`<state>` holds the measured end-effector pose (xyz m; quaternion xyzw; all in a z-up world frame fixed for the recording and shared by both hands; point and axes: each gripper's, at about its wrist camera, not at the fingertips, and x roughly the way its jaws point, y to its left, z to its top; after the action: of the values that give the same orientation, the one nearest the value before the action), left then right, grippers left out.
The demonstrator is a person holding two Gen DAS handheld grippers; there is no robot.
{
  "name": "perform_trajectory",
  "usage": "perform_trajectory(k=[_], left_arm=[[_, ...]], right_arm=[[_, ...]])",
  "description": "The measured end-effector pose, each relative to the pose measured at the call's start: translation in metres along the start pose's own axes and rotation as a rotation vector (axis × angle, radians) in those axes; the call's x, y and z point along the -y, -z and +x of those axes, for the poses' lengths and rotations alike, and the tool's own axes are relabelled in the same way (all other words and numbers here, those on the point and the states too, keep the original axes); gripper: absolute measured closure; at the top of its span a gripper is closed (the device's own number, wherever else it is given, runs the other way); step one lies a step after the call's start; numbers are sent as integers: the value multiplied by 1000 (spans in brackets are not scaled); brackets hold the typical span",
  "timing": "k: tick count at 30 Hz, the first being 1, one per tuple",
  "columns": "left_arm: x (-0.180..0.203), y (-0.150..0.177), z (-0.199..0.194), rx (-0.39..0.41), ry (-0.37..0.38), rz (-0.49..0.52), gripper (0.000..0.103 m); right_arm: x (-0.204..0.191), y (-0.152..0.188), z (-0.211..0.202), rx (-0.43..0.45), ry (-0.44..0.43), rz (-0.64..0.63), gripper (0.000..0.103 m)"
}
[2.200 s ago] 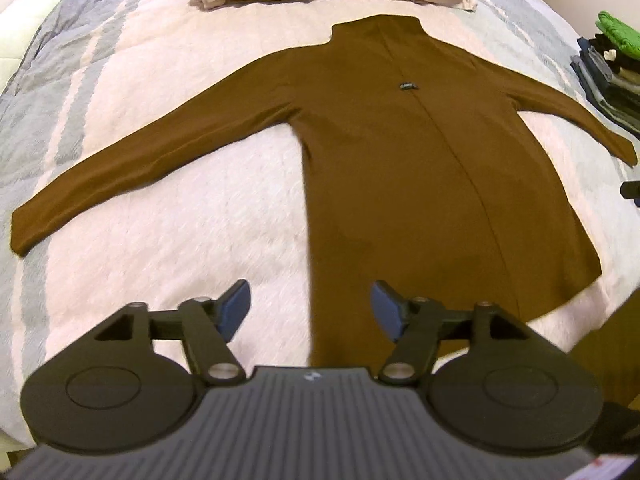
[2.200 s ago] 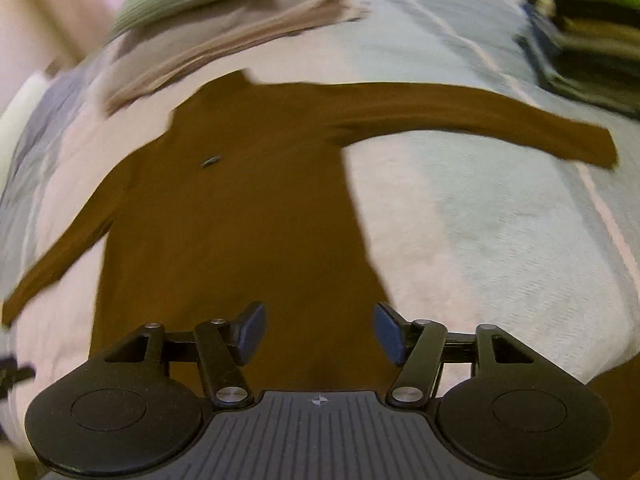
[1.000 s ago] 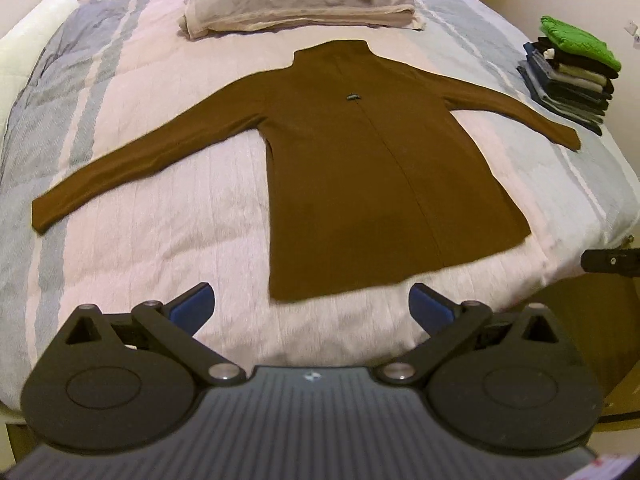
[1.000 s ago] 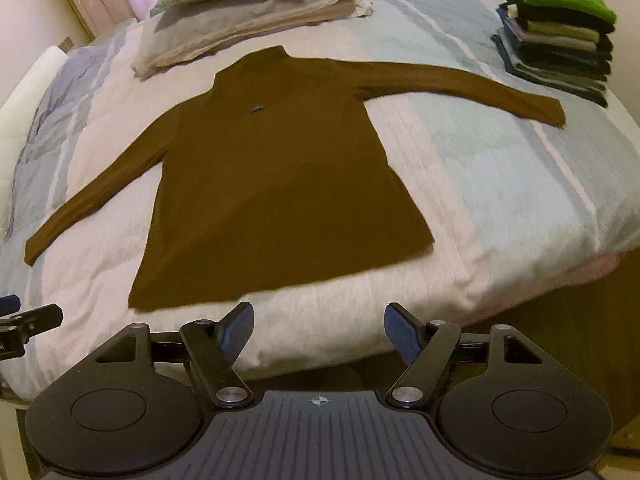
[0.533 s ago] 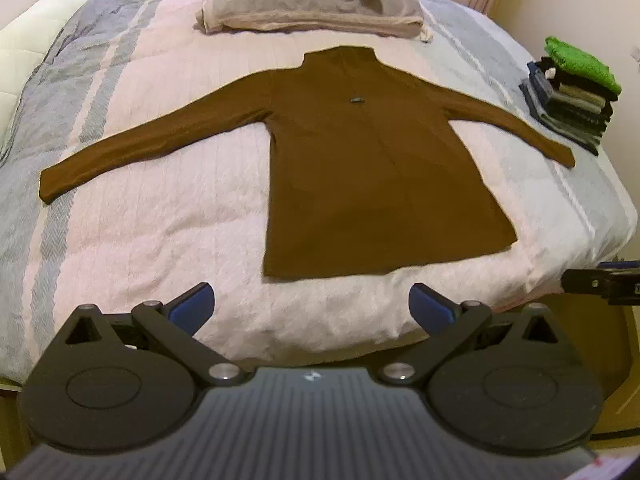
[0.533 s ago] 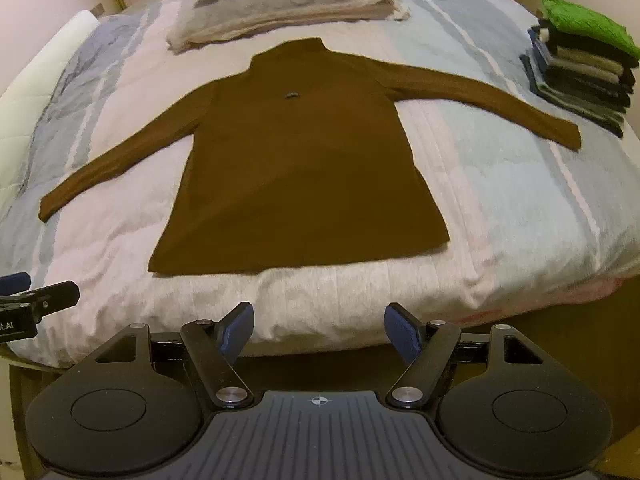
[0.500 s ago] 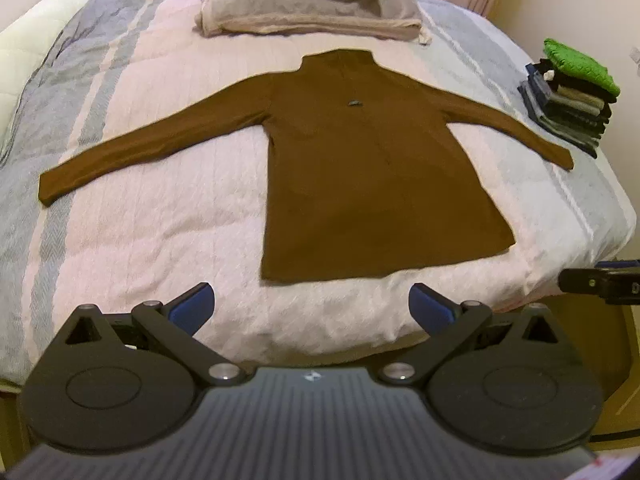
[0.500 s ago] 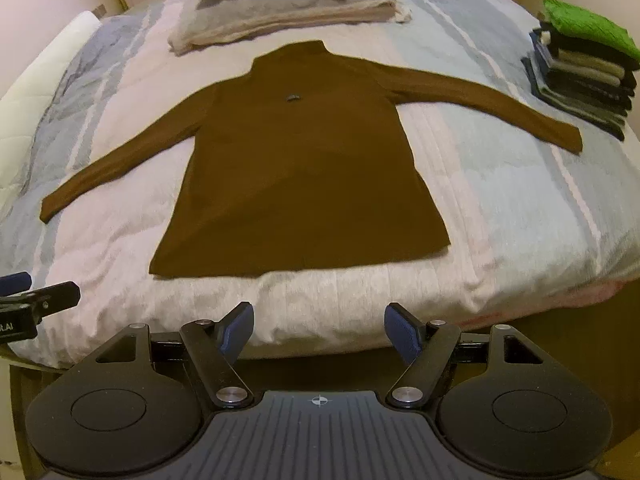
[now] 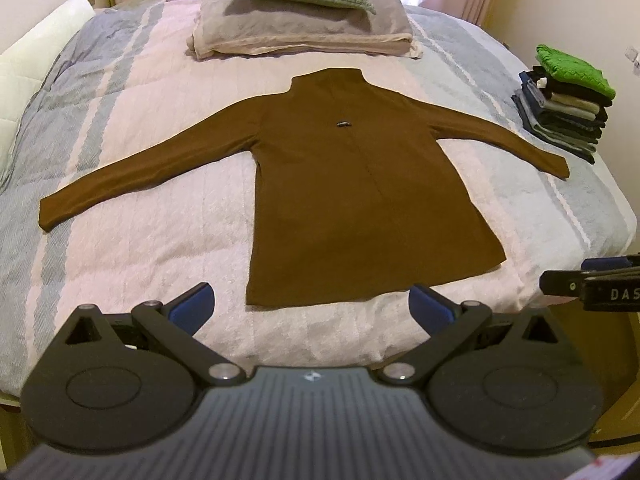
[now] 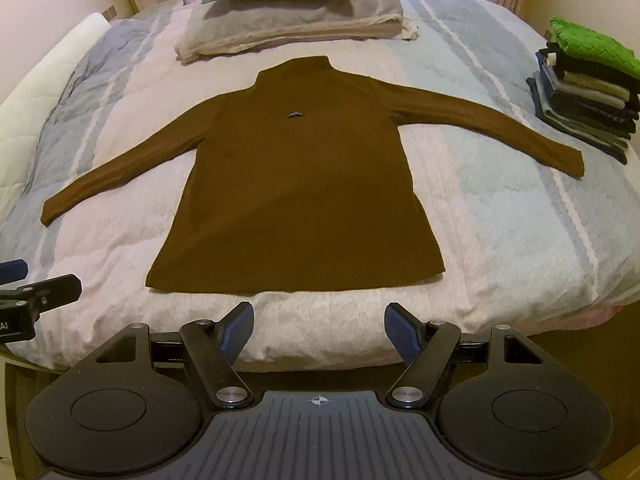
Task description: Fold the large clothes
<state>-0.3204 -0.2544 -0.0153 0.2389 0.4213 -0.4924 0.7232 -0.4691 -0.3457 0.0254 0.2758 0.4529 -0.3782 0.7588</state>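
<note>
A long brown high-neck top point(image 9: 356, 200) point(image 10: 296, 196) lies flat on the bed, both sleeves spread out to the sides and its hem toward me. My left gripper point(image 9: 312, 306) hangs open above the bed's near edge, just short of the hem, with nothing between its blue pads. My right gripper point(image 10: 319, 330) is open too, held over the near edge in front of the hem. In the left wrist view the right gripper's tip point(image 9: 588, 282) shows at the right edge; the left gripper's tip point(image 10: 36, 292) shows at the left edge of the right wrist view.
The bed has a striped pink and grey-blue quilt point(image 9: 132, 240) point(image 10: 520, 216). Pillows point(image 9: 300, 28) point(image 10: 288, 16) are stacked at its head. A pile of folded clothes with a green piece on top point(image 9: 568, 100) point(image 10: 588, 84) sits at the right side. A white cushion point(image 9: 36, 52) lies far left.
Both views have pulled back and up from the top, so more of the bed and the pillows shows. The top lies unmoved. Both grippers stay open.
</note>
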Motion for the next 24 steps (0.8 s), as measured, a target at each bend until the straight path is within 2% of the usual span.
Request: perform_trajectory(k=[24], left_arm=[[-3, -9, -1, 2, -29, -25, 1]], right_arm=[[-9, -15, 8, 0, -41, -22, 33]])
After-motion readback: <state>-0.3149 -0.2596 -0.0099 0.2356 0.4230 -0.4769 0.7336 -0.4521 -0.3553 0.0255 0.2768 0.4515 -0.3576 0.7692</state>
